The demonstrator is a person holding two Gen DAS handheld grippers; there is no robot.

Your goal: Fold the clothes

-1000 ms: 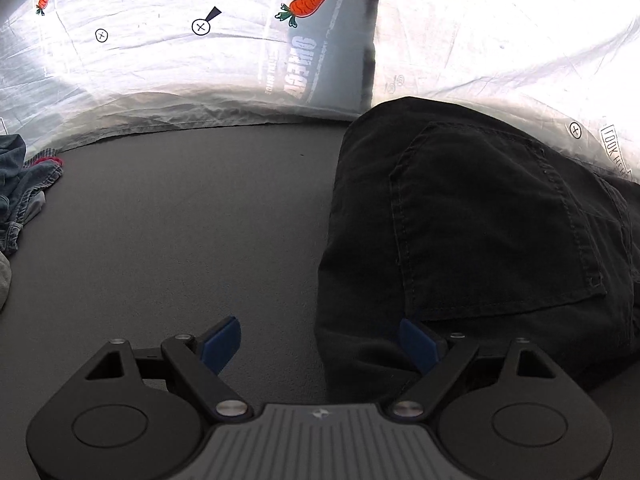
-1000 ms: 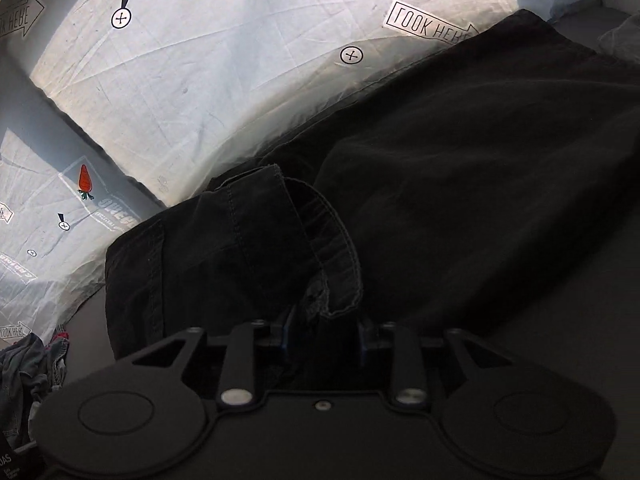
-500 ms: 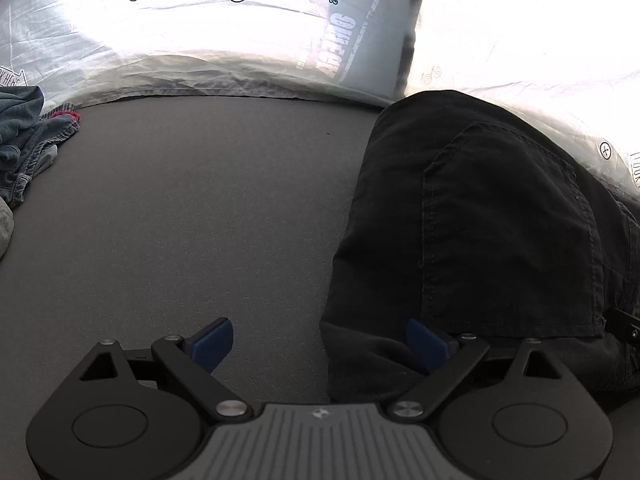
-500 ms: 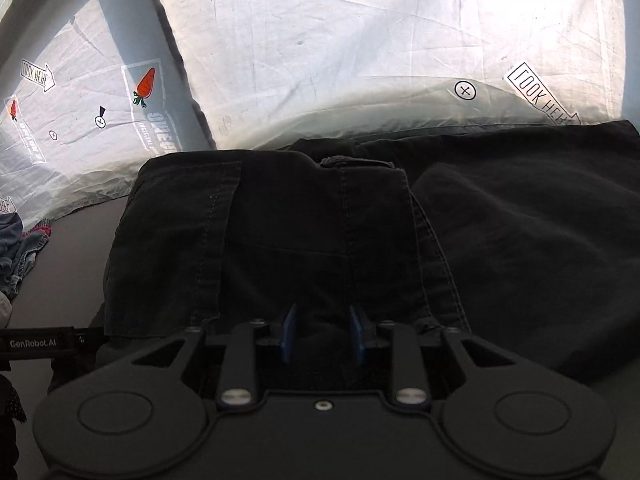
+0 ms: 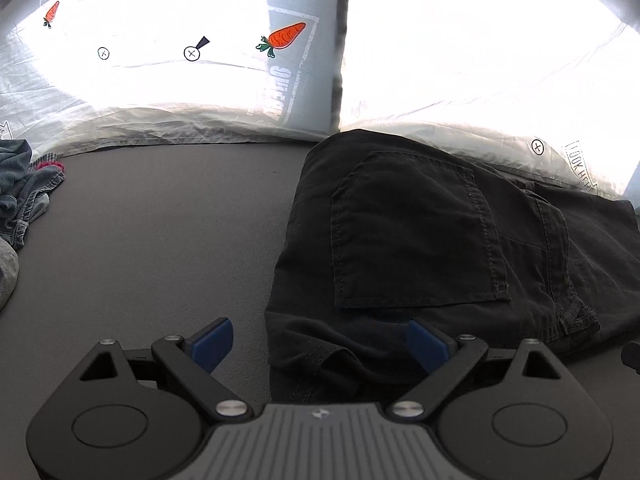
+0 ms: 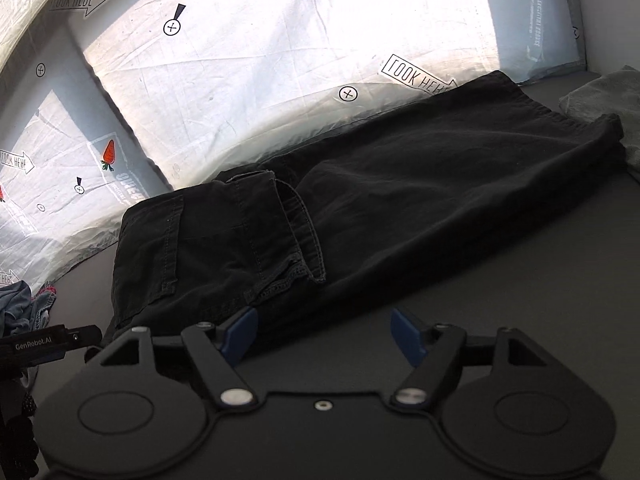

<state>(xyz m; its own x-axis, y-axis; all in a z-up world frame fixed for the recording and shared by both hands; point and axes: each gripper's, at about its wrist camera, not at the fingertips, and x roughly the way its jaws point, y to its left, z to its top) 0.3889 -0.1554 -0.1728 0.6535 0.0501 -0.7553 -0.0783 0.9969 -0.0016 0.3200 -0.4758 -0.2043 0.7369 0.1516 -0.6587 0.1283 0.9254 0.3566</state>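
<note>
Left wrist view: the grey bench [image 5: 160,248] lies bare across the centre and left of the frame, giving open passage. The black trousers [image 5: 420,240] fill the right half, their near edge between the left claw [image 5: 320,344] pads. A heap of blue clothes [image 5: 24,196] blocks the far left edge. The printed white sheet [image 5: 440,80] closes off the top.

Right wrist view: bare bench at lower right is free ahead of the opening right claw [image 6: 324,334]; a grey garment [image 6: 604,96] sits at upper right.
</note>
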